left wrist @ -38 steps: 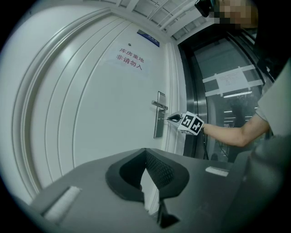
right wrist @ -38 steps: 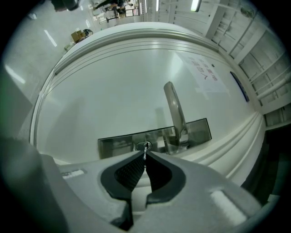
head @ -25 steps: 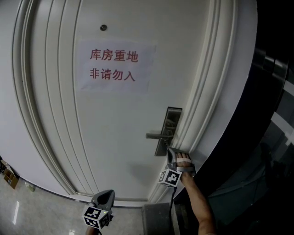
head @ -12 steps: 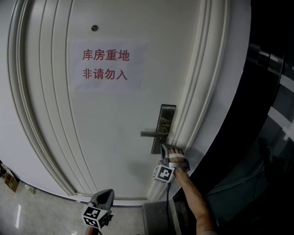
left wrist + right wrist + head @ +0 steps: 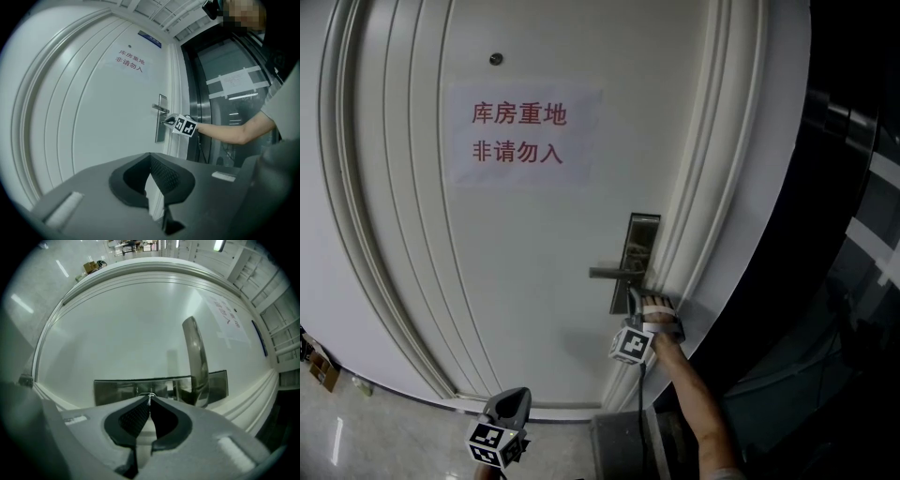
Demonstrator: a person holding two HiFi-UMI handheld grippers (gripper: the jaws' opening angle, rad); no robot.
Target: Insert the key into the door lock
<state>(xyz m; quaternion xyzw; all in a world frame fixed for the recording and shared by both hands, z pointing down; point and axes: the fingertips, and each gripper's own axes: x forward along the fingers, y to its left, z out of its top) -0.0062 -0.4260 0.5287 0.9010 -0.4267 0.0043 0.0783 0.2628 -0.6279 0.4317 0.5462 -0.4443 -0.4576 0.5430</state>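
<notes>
Key (image 5: 150, 397) pinched in the closed tips of the right gripper (image 5: 635, 298), presented at the lower end of the lock plate (image 5: 636, 253).

Only a sliver of bright metal is seen past the pads. The key is judged light, stiff and smooth, so it could swivel in the grip if pushed off-axis. It is best held by its flat head, as now, with the blade left free. Contact with the plate cannot be confirmed, and no keyhole is made out. The lever handle (image 5: 614, 273) sits just above the gripper. The left gripper (image 5: 514, 401) is held low, well apart from the lock, with its jaws together on nothing. The door (image 5: 534, 281) is white, glossy and panelled, and a paper notice (image 5: 523, 136) is fixed to it. Pale moulding (image 5: 712, 187) frames it. Dark glass (image 5: 853, 281) is seen to the right and tiled floor (image 5: 356, 441) below.
</notes>
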